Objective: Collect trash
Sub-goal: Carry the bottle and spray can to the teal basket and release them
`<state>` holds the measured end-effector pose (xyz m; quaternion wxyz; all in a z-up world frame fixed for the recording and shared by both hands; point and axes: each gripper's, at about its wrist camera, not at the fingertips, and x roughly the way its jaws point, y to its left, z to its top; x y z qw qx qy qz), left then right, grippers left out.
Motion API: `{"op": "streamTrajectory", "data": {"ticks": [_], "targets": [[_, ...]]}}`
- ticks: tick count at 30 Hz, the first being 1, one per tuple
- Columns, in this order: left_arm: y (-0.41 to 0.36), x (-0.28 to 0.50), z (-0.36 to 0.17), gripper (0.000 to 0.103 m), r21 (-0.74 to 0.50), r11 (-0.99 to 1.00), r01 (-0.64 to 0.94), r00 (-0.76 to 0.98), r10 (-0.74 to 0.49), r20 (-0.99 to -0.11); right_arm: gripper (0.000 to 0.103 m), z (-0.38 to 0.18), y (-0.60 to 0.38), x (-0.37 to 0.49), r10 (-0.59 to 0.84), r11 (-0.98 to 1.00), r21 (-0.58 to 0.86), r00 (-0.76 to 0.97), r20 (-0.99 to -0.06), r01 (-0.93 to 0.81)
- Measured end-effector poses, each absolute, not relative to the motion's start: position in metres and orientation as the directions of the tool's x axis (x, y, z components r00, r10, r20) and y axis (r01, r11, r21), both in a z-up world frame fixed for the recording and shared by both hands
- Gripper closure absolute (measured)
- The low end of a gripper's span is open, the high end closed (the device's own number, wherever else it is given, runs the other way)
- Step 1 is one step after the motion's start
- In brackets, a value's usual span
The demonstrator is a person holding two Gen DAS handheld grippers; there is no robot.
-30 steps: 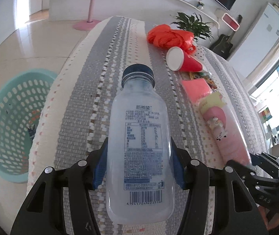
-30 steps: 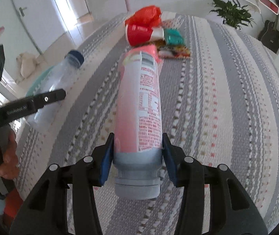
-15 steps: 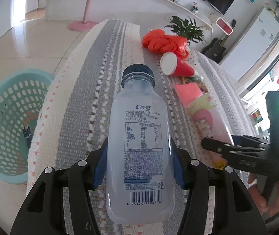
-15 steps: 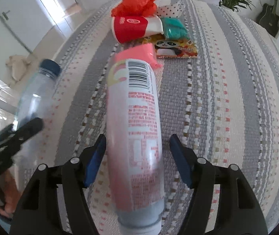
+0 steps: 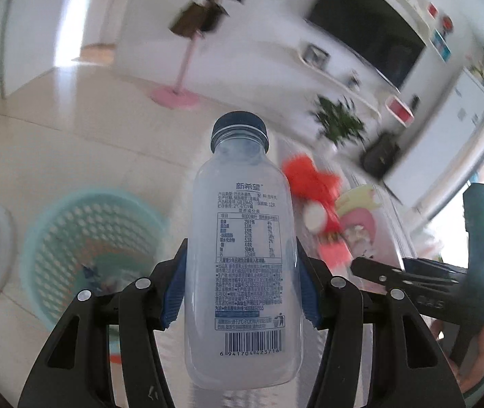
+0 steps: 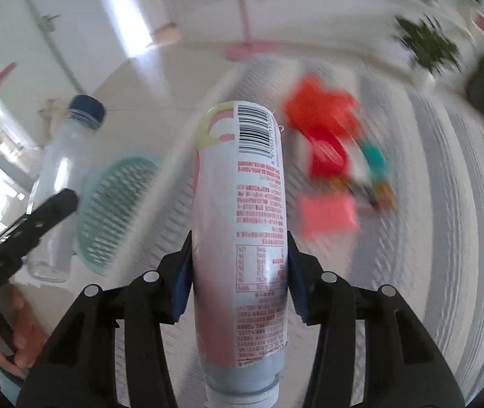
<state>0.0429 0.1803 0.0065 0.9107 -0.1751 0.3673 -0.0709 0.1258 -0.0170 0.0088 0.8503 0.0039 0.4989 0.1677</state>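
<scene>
The left gripper [image 5: 240, 289] clamps a clear bottle [image 5: 242, 272] with a dark blue cap around its lower body, both blue pads pressed flat against its sides. The right gripper [image 6: 238, 282] has just been closing its jaws and now grips a pink tube [image 6: 240, 238] across its middle, its grey cap end pointing back toward the camera. Both items hang in the air, clear of the striped surface [image 6: 446, 204] beneath them.

The step in hand looks like the carry to the teal basket [image 5: 85, 248], which stands on the floor to the left, beside and below the striped surface. To do it well, each gripper should keep its squeeze steady until its load is above the basket's open mouth, not just over the rim. The bottle is smooth and probably light, so a loosened grip could let it slide out. The tube is held near its middle with its heavier cap end behind the pads, so it may pivot; carrying it without jerks helps.

The two grippers travel close together, so dropping one item at a time avoids a knock. An orange bag [image 6: 320, 108], a red cup [image 6: 328, 158] and a pink packet [image 6: 327, 212] lie on the striped surface, not yet collected.
</scene>
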Motion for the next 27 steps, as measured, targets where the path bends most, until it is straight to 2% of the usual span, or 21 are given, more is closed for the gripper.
{"op": "streamTrajectory", "data": {"ticks": [7, 12, 20, 24, 27], "targets": [[0.259, 0.047, 0.024, 0.049, -0.359, 0.919, -0.164, 0.774, -0.105, -0.624, 0.058, 0.052, 0.081, 0.151, 0.404, 0.872, 0.188, 0.449, -0.797, -0.452], [0.299, 0.054, 0.009, 0.049, -0.336, 0.901, -0.275, 0.751, -0.017, -0.660, 0.058, 0.050, 0.135, 0.166, 0.446, 0.842, 0.219, 0.410, -0.795, -0.493], [0.332, 0.066, -0.036, 0.049, -0.336, 0.872, -0.356, 0.691, 0.003, -0.723, 0.057, 0.010, 0.180, 0.192, 0.456, 0.840, 0.289, 0.307, -0.835, -0.460], [0.337, 0.065, -0.046, 0.041, -0.346, 0.864, -0.366, 0.685, -0.001, -0.728, 0.052, -0.006, 0.187, 0.195, 0.454, 0.835, 0.298, 0.272, -0.848, -0.463], [0.334, 0.063, -0.045, 0.040, -0.342, 0.869, -0.359, 0.687, -0.001, -0.726, 0.049, -0.008, 0.179, 0.195, 0.457, 0.831, 0.301, 0.265, -0.849, -0.467]]}}
